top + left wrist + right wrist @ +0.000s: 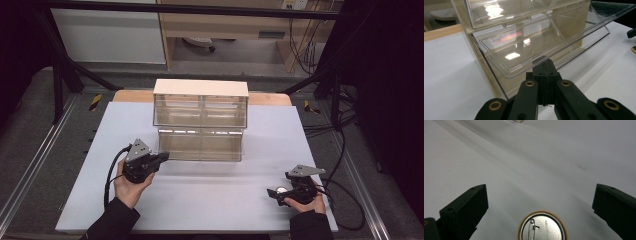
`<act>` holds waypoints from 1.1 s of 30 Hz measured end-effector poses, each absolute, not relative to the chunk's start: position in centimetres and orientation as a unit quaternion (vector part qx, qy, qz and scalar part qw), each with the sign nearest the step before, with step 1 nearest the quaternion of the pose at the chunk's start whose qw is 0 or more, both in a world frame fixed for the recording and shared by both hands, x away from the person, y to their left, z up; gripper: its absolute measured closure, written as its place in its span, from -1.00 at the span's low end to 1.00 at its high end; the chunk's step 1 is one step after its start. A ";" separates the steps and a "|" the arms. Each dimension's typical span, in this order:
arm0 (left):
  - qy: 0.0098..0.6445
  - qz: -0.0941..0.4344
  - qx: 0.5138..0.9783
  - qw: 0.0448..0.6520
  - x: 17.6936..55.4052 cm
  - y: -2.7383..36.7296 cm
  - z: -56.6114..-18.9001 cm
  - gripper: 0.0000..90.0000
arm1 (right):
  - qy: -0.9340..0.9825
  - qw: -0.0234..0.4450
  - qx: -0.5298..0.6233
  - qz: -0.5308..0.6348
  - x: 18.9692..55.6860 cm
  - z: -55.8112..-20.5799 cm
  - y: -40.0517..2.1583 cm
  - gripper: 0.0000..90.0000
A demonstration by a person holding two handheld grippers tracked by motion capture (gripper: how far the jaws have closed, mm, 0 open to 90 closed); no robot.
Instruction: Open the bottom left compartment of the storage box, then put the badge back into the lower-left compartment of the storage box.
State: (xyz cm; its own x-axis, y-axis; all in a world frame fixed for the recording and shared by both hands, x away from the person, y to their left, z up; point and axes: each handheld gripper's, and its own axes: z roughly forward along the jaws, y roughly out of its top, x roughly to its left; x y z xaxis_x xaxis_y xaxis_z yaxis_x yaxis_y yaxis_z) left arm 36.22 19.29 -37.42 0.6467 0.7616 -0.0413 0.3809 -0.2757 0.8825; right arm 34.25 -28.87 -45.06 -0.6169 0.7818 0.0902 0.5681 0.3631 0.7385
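Observation:
A clear plastic drawer cabinet (200,107) with a pale top stands at the middle of the white table (200,200). Its lower drawer (202,146) (524,50) is pulled out toward me. My left gripper (162,157) (544,63) is at the drawer's front left corner, its jaws pressed together on the clear front lip. My right gripper (277,192) (540,192) rests on the table at the near right, wide open. A round silver pin badge (282,190) (542,226) lies pin side up between its jaws, touching neither.
The cabinet's two upper drawers (200,110) are closed. A wooden board (270,98) edges the table behind the cabinet. Metal rails (30,165) and black frame legs flank the table, and cables (345,200) trail at the right.

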 end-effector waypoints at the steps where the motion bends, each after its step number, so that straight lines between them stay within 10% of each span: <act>1: 0.369 0.200 0.774 0.474 36.3 19.3 -37.3 0.99 | 0.814 0.140 0.415 0.382 34.2 -45.0 -28.9 -0.98; 33: 0.360 0.210 0.774 0.477 37.5 18.9 -35.4 0.99 | 0.821 0.155 0.419 0.356 33.2 -44.0 -29.3 -0.89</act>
State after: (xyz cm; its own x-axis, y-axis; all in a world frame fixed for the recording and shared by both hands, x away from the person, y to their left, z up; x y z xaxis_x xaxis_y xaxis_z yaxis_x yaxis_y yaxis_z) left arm 37.54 18.88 -35.42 0.6529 0.7572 -0.0195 0.3572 -0.2851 0.8895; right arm 33.19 -29.32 -43.99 -0.6010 0.7980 0.0446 0.5773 0.3948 0.7148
